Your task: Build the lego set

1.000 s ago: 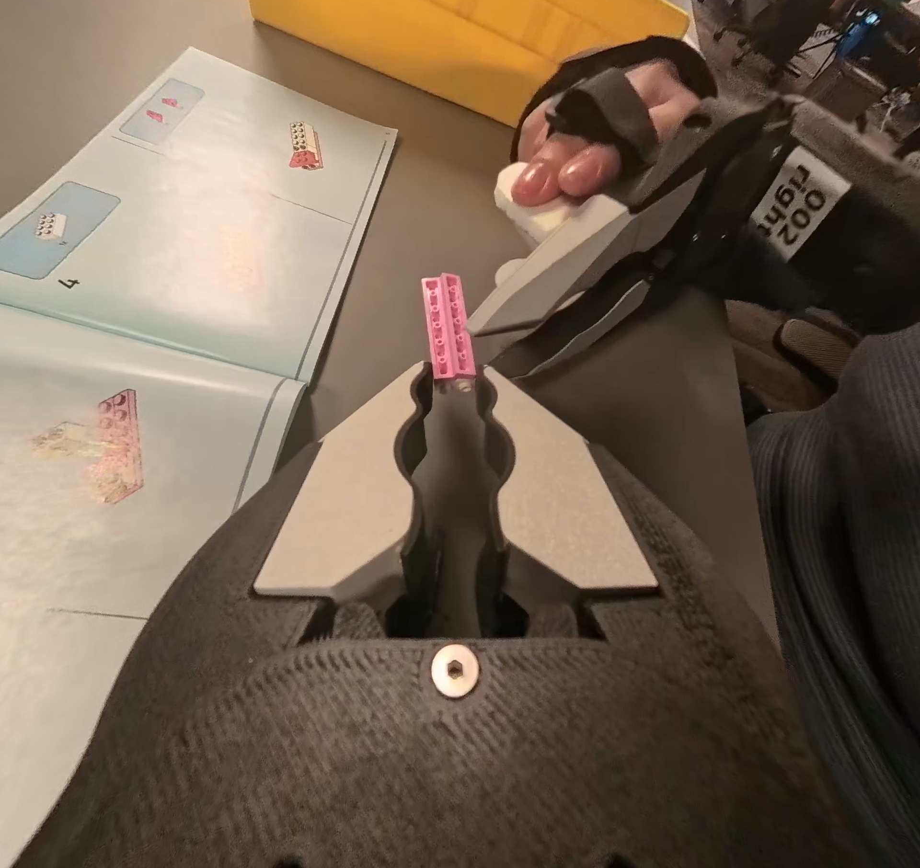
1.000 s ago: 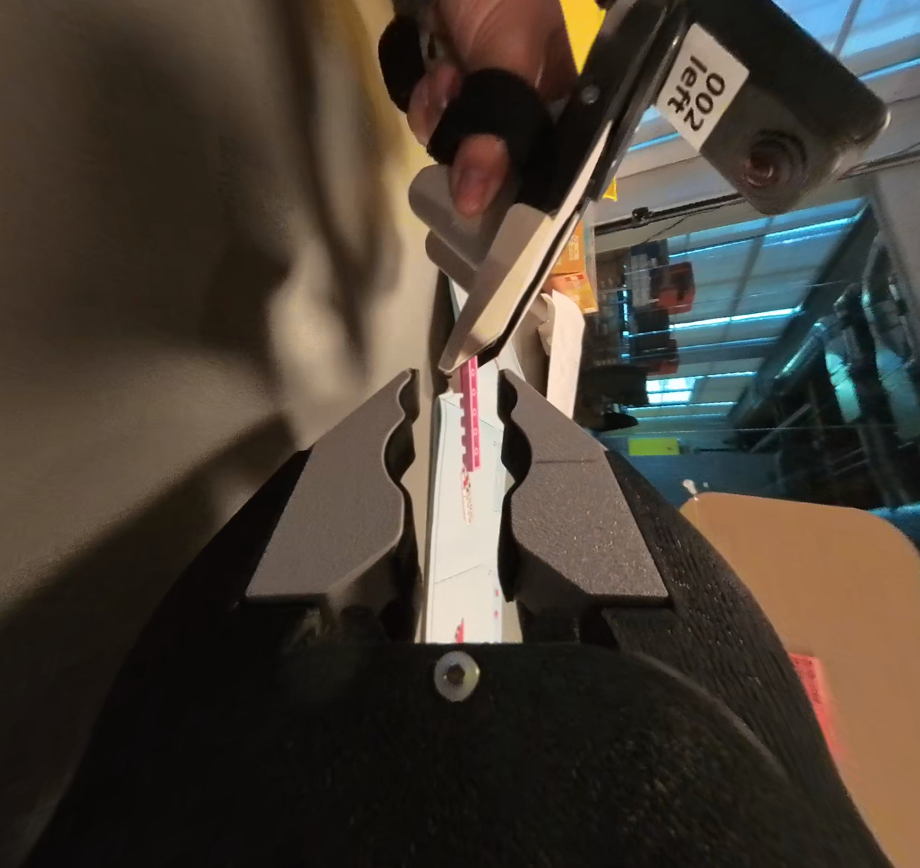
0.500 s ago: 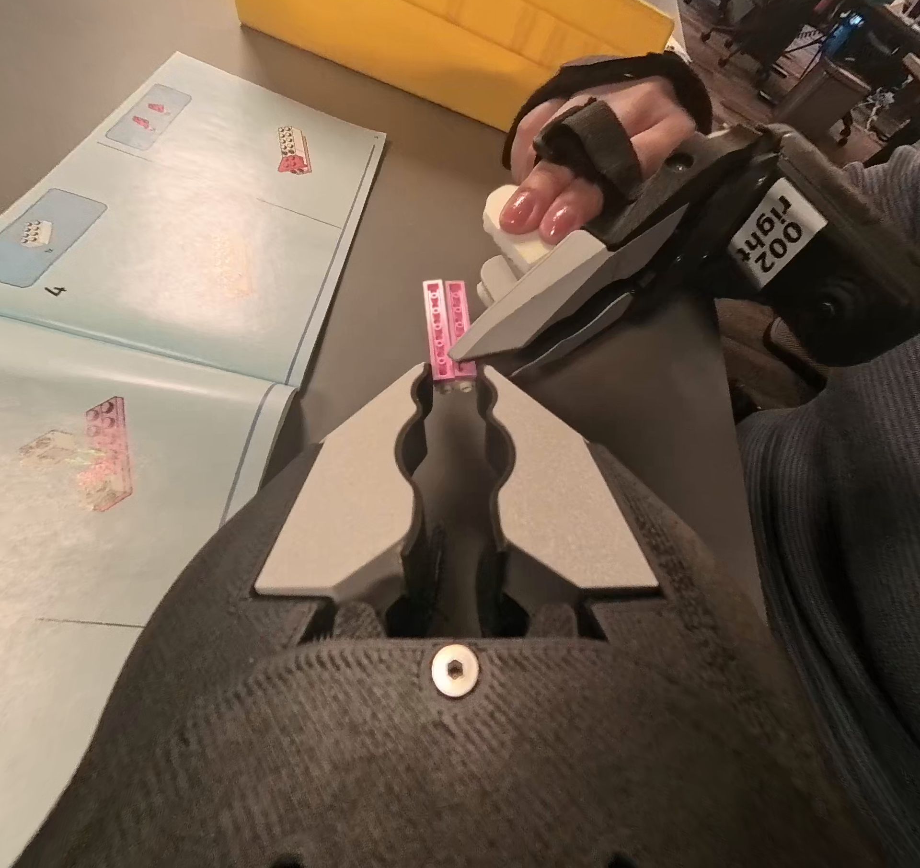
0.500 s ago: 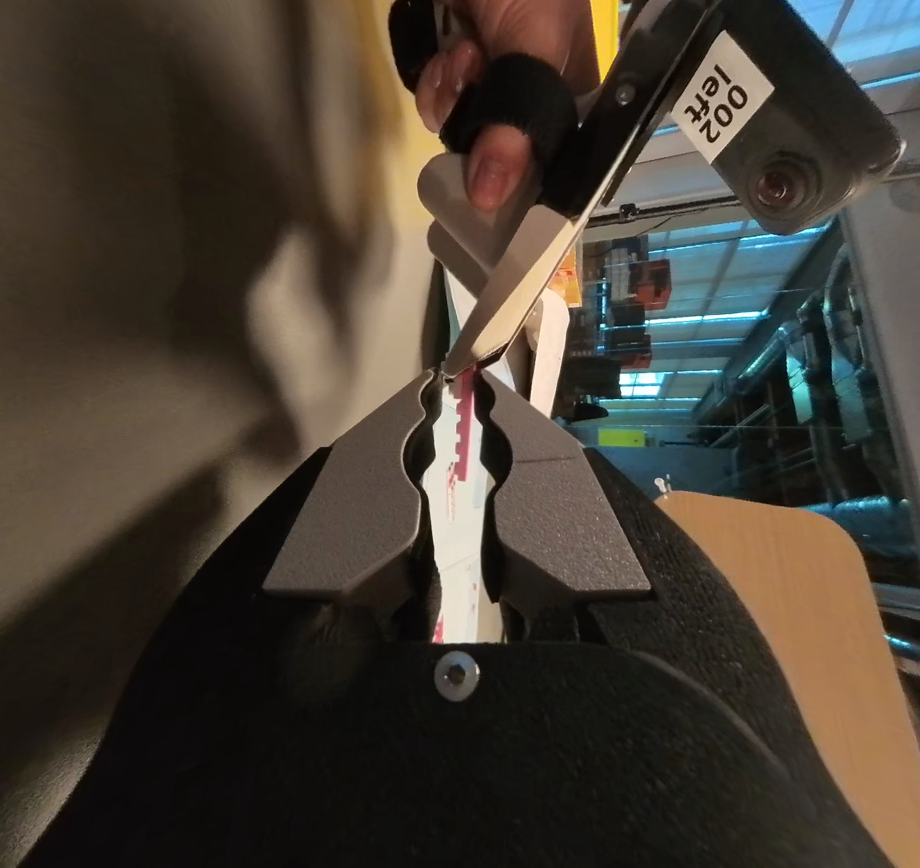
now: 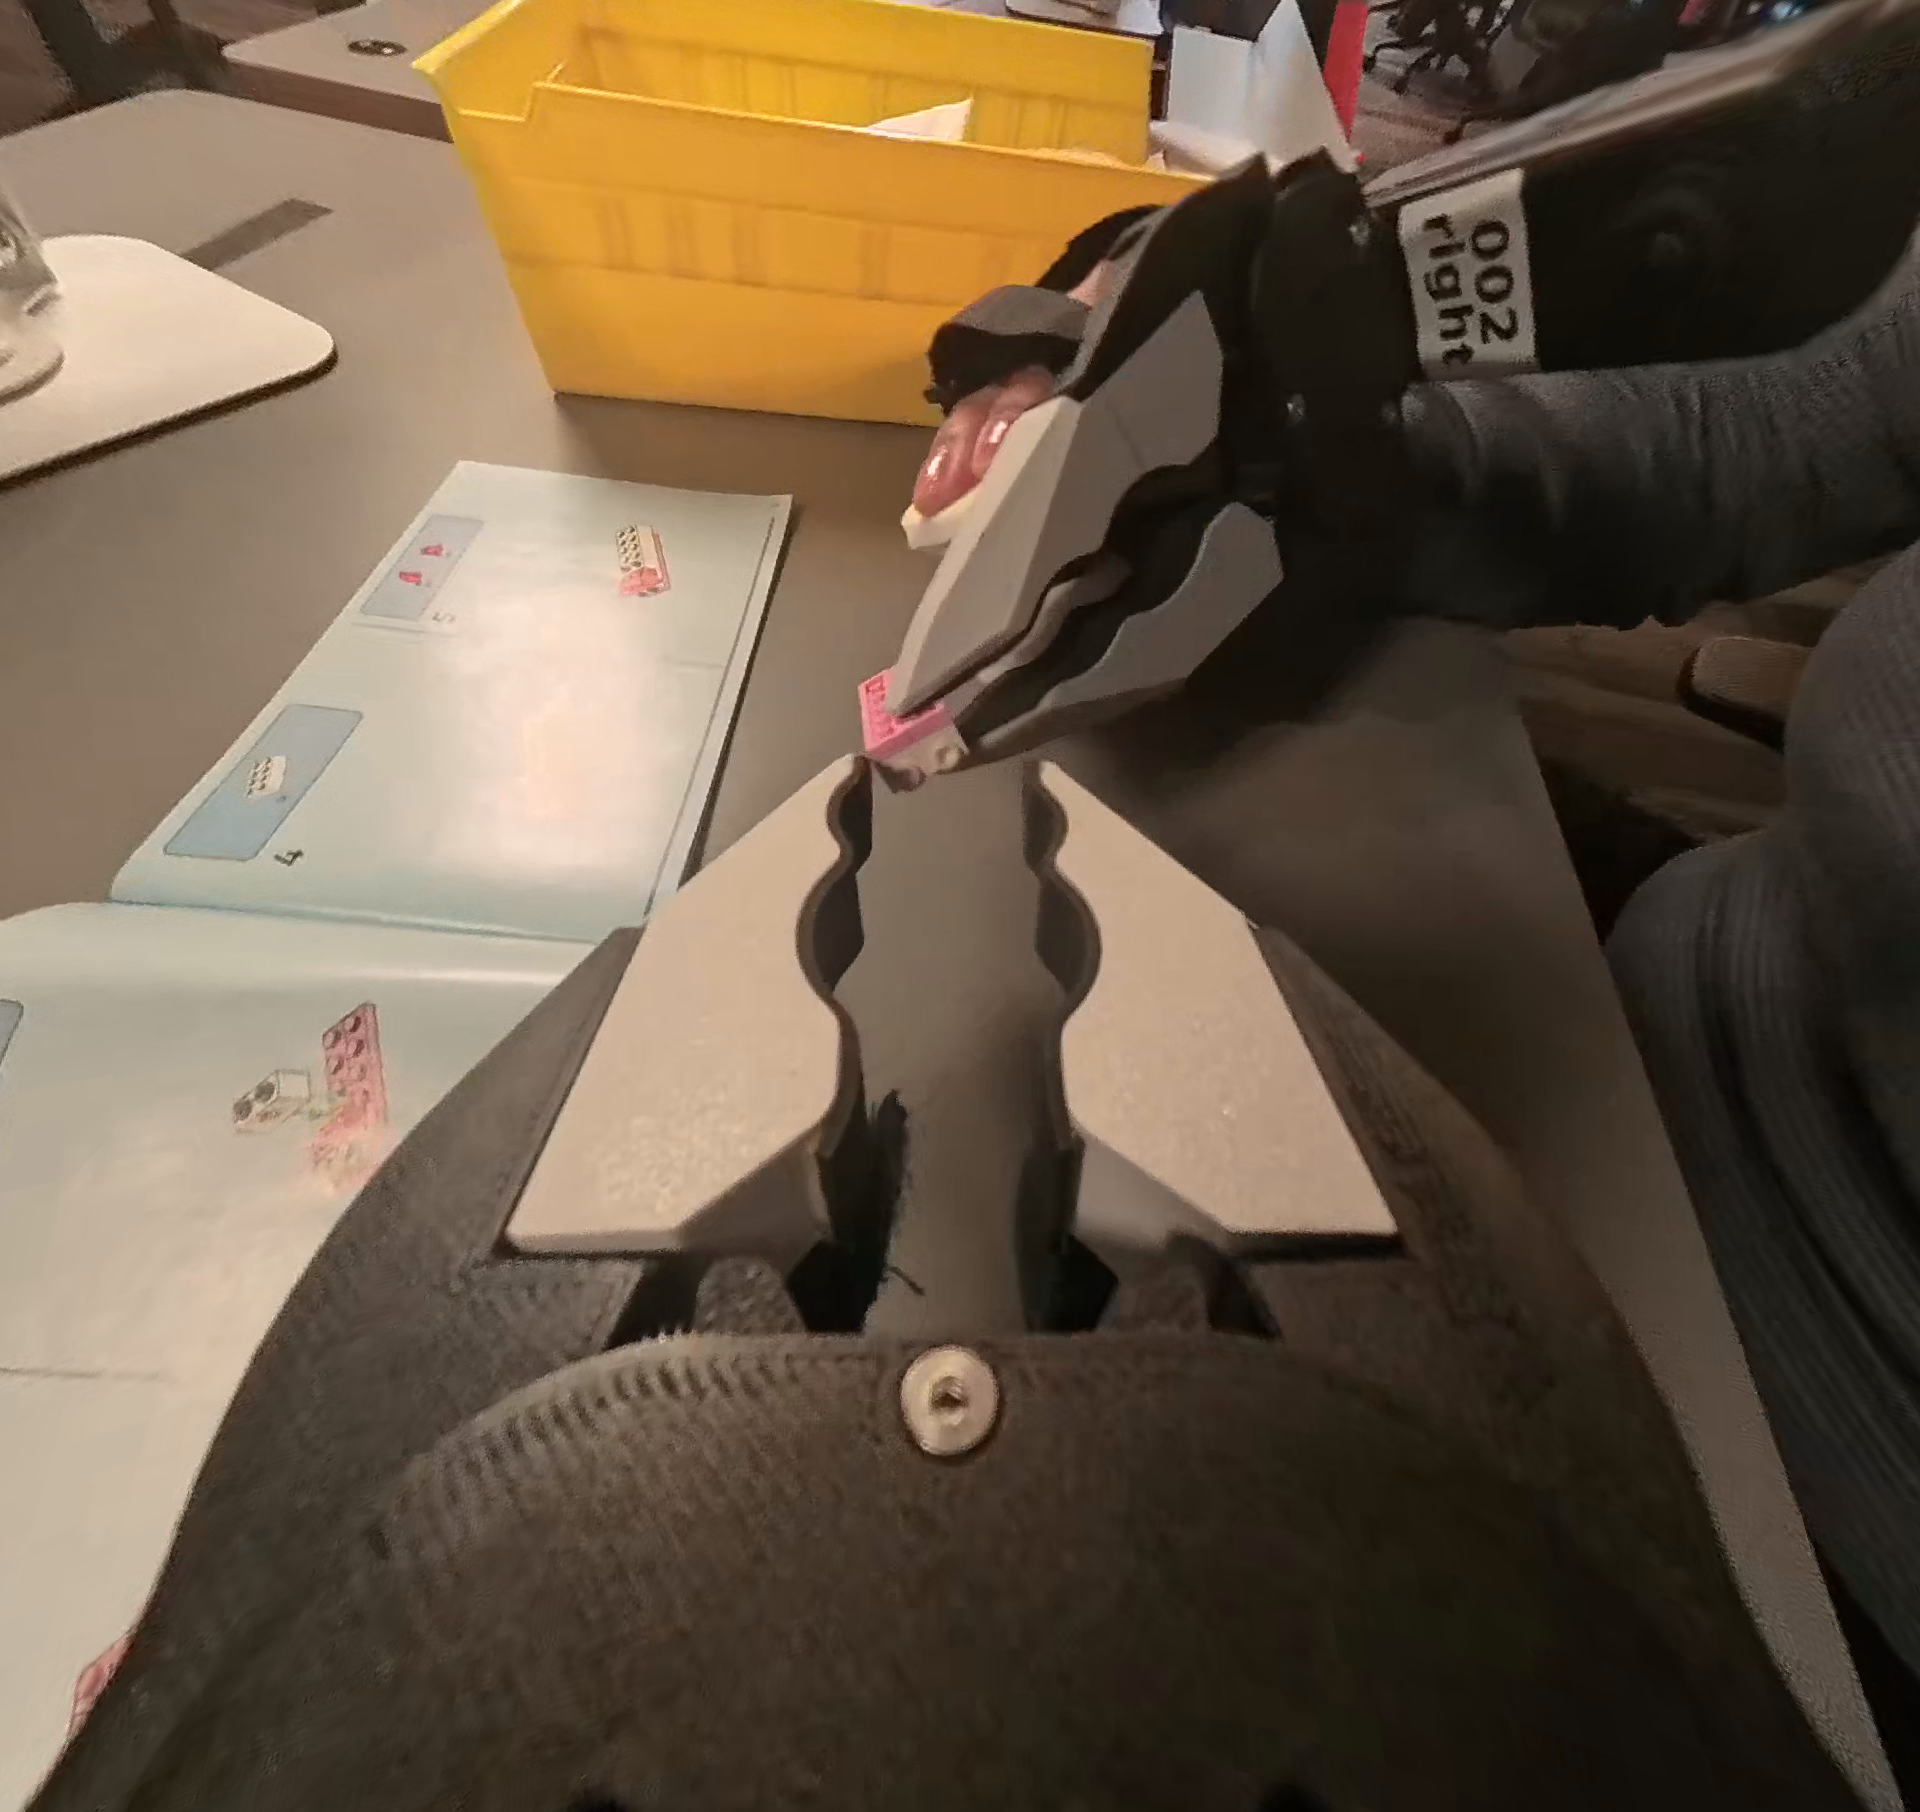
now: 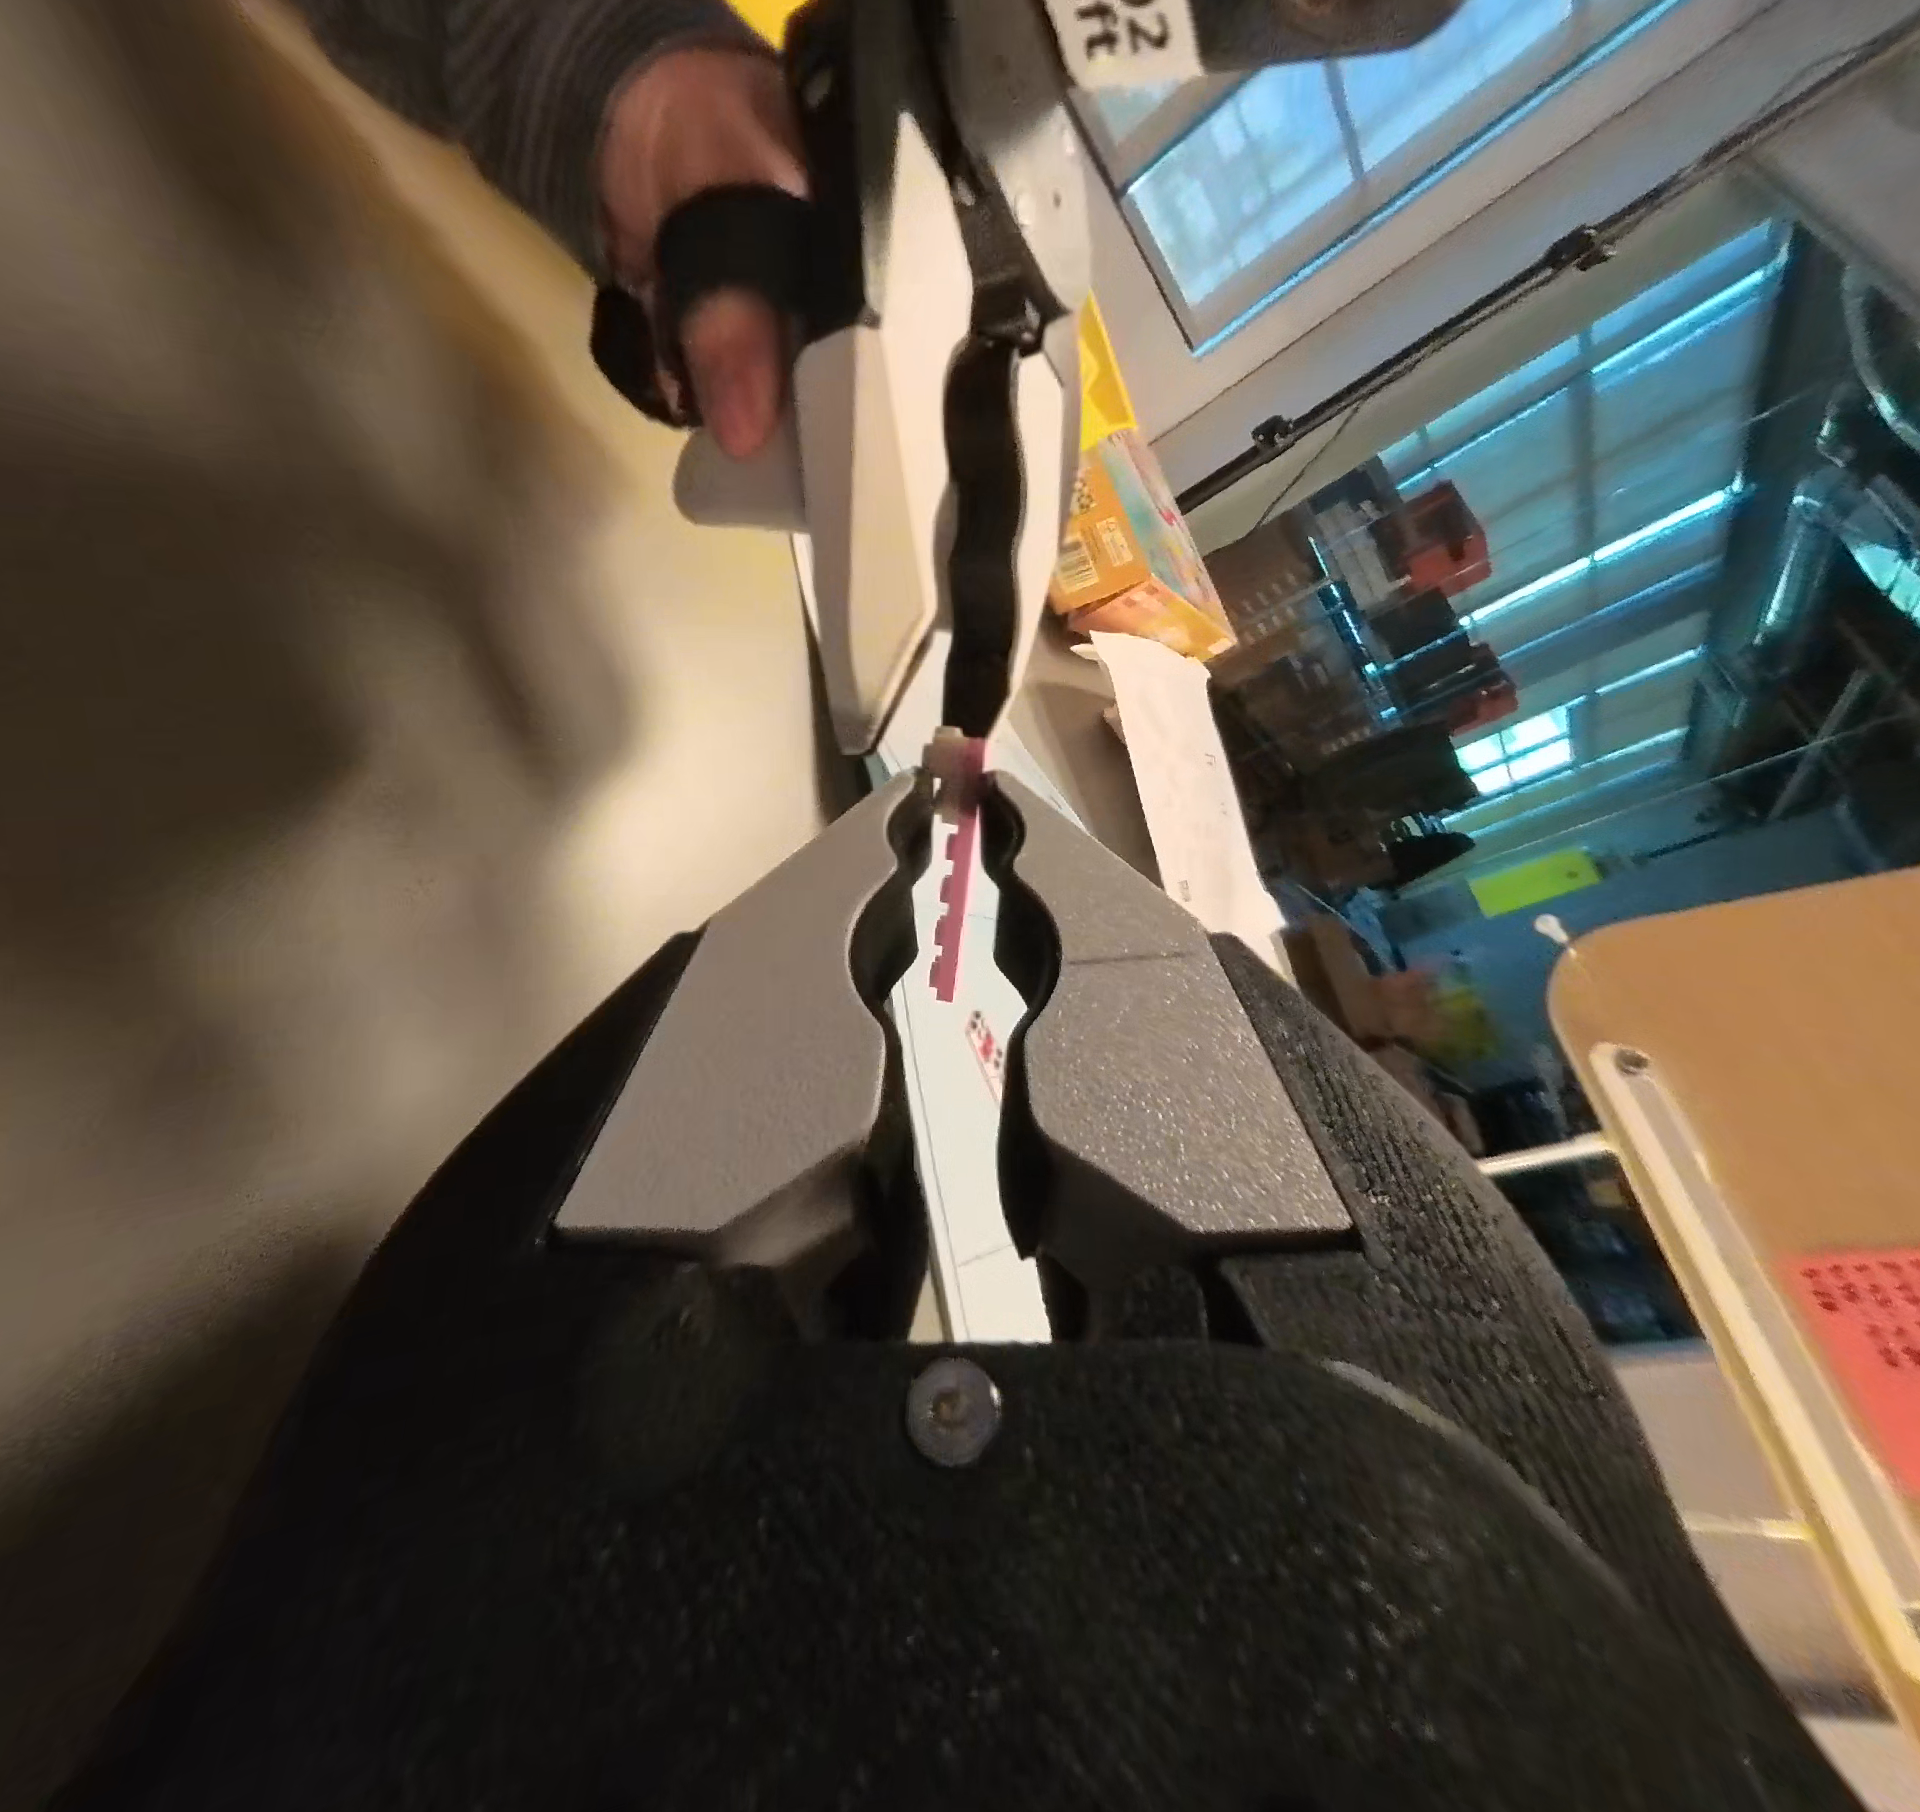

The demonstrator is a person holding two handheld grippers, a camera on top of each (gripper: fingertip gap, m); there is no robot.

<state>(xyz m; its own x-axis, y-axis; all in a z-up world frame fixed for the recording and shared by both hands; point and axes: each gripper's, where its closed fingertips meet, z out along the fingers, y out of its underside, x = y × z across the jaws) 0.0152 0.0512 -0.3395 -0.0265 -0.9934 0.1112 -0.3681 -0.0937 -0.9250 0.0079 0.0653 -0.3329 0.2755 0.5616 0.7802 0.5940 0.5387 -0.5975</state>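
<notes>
- Now the right gripper pinches a pink studded plate with a small white piece under it.
- The left gripper is spread, empty, its tip just beside the plate.
- Beyond lie an open instruction booklet and a yellow bin.

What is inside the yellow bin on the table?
In the yellow bin only a white paper corner shows above the inner divider. The bin's front wall covers the bottom, so whatever else lies inside cannot be seen.
</notes>
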